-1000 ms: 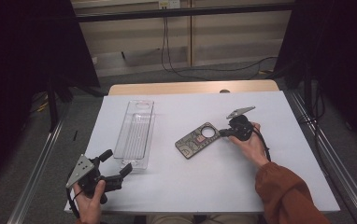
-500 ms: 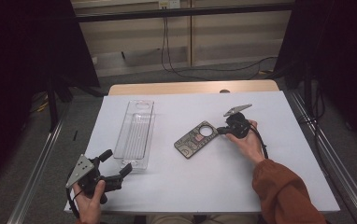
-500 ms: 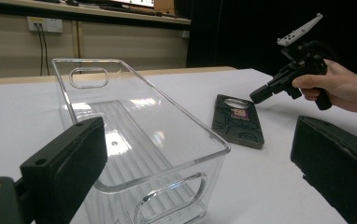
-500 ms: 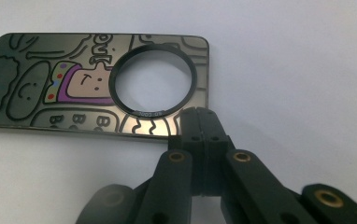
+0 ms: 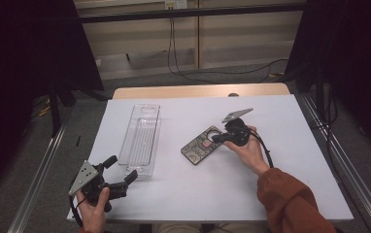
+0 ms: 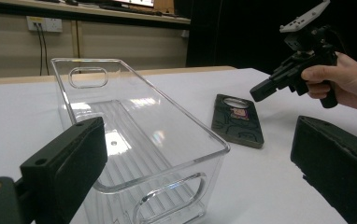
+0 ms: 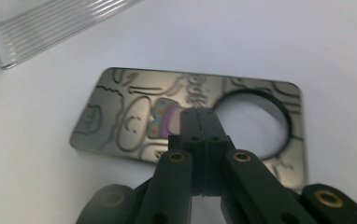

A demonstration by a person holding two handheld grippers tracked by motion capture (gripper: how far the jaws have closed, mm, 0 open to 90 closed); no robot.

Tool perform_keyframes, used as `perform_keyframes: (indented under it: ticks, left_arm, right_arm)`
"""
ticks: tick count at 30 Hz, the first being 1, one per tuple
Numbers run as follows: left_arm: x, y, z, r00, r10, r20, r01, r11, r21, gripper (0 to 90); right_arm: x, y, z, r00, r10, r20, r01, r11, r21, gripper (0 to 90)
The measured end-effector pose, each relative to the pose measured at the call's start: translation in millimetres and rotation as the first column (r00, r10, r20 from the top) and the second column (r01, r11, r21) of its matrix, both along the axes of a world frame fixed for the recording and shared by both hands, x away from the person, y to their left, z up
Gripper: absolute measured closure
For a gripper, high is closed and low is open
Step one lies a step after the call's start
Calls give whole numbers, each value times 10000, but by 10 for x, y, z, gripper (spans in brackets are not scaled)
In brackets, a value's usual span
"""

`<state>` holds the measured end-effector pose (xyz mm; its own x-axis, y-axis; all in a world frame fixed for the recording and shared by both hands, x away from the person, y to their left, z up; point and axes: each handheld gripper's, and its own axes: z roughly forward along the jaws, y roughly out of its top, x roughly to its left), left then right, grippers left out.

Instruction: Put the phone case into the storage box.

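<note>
The dark phone case (image 5: pixel 203 145) lies flat mid-counter, its long axis slanting toward the far right corner, directly under the right hand-held gripper (image 5: pixel 216 139), whose jaws are pressed together on nothing, while the left hand-held gripper (image 5: pixel 121 173), jaws apart, waits near the front left corner.

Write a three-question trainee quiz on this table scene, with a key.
1. True or false: the right tongs are shut with nothing between them.
2. Which lies nearer the left tongs: (a) the clear plastic tray or (b) the dark phone case?
3. Fill in: the phone case's big round cutout shows the ____ table cover through it.

Key: 1 true. 2 a. 3 white.
</note>
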<state>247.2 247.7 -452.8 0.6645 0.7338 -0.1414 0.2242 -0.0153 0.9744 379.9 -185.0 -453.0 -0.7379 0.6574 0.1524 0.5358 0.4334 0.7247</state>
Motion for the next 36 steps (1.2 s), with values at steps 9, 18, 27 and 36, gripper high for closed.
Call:
perform_keyframes:
  ticks: [9, 18, 27, 36]
  left_arm:
    - [-2, 18, -5, 9999, 120, -5, -120, 9999, -85, 39]
    - [-5, 14, -5, 9999, 112, -43, -112, 9999, -19, 39]
    - [-11, 8, -3, 9999, 119, -76, -119, 9999, -51, 39]
    - [-5, 15, -7, 10000, 35, -13, -35, 9999, -96, 39]
  right_arm:
    - [92, 385, 11, 9963, 692, -506, -670, 9968, 447, 900]
    - [153, 752, -91, 9919, 1033, -733, -1014, 9944, 284, 900]
    - [269, 1030, -153, 9881, 1211, -951, -1235, 9922, -195, 900]
    - [281, 1107, -224, 9873, 1156, -1086, -1203, 9920, -377, 900]
